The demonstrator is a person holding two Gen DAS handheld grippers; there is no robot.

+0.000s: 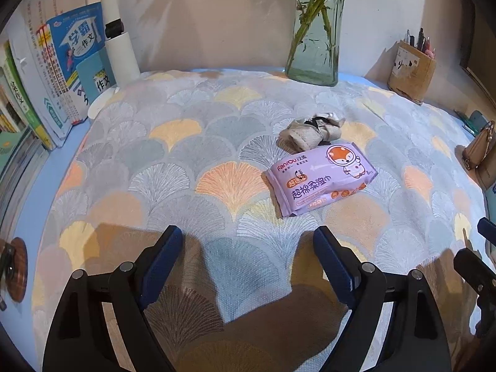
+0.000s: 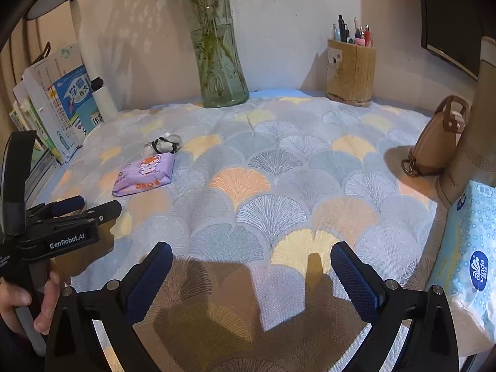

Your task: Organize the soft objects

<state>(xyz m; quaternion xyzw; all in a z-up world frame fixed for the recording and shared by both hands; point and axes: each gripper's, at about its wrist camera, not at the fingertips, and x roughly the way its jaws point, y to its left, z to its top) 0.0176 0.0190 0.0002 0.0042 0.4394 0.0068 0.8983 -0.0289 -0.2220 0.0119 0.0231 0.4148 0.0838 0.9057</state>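
Hovering low over the fan-patterned quilted cloth [image 1: 173, 161], both tongs stand wide and hold nothing: the left gripper [image 1: 248, 241] faces the purple soft wet-wipe pack [image 1: 322, 178], which lies just ahead of it touching a crumpled beige fabric bundle [image 1: 310, 131]; the right gripper [image 2: 251, 259] has a blue dotted tissue pack [image 2: 471, 260] beside it. The gathering looks barely begun. Next, the left likely needs to close across the wipe pack's width. Readable: "Fanrou" on the wipes, "Vinda" on the tissues, "GenRobot.AI" on the left tool.

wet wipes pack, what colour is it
Purple wet wipes pack, with an orange fox cartoon; clearest in left wrist view.
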